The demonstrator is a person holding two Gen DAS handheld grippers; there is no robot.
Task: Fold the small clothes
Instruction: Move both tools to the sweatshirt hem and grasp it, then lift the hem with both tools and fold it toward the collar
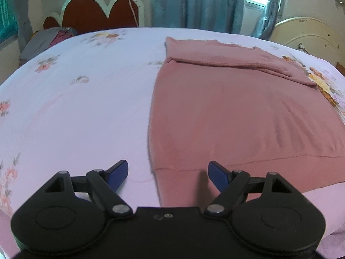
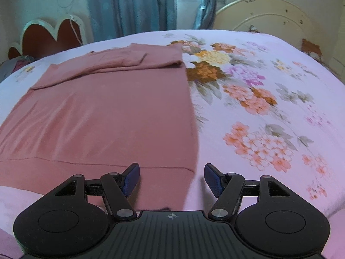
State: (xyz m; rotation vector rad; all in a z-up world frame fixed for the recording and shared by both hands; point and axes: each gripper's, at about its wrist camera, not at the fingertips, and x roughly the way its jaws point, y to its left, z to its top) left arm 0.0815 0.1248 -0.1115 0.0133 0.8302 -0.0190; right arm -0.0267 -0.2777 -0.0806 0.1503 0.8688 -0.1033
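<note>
A dusty-pink garment (image 1: 241, 116) lies flat on the bed, its far part with the sleeves folded over across its body. It also shows in the right wrist view (image 2: 107, 116). My left gripper (image 1: 168, 172) is open and empty, just above the garment's near left hem corner. My right gripper (image 2: 171, 178) is open and empty, over the garment's near right hem corner. Each pair of blue pads straddles a side edge of the cloth.
The bed has a pale pink floral sheet (image 2: 258, 108). A red heart-shaped headboard (image 1: 101, 13) and a pile of clothes (image 1: 54, 36) are at the far left. A cream headboard (image 2: 276, 15) and blue curtains (image 1: 194, 2) stand behind.
</note>
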